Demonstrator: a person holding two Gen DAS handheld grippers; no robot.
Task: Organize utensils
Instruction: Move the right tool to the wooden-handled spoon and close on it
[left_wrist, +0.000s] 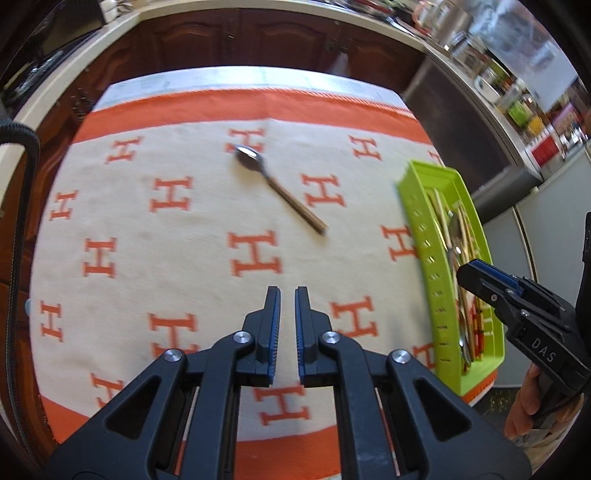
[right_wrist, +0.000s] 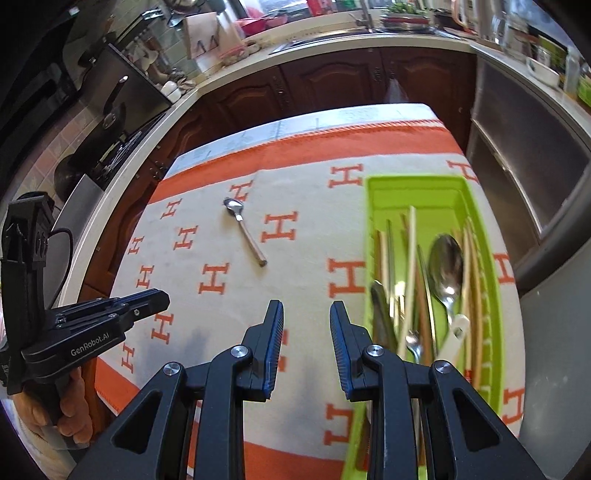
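Note:
A metal spoon with a wooden handle (left_wrist: 280, 190) (right_wrist: 245, 230) lies alone on the cream and orange H-patterned cloth (left_wrist: 166, 240), bowl away from me. At the table's right edge stands a lime green tray (left_wrist: 424, 236) (right_wrist: 369, 229) holding several chopsticks, a large metal spoon (right_wrist: 447, 266) and other cutlery. My left gripper (left_wrist: 287, 295) hovers over the cloth on the near side of the lone spoon, jaws nearly together with nothing between them. My right gripper (right_wrist: 306, 306) hangs open and empty just left of the tray. Each gripper also shows side-on in the other's view: right gripper (left_wrist: 469, 271), left gripper (right_wrist: 162, 295).
Dark wooden cabinets (right_wrist: 332, 81) under a pale countertop (right_wrist: 207, 92) curve around the far side of the table. A stove (right_wrist: 122, 110) stands at the left and a steel appliance (right_wrist: 524, 177) at the right. A hand (left_wrist: 528, 402) holds the right gripper's handle.

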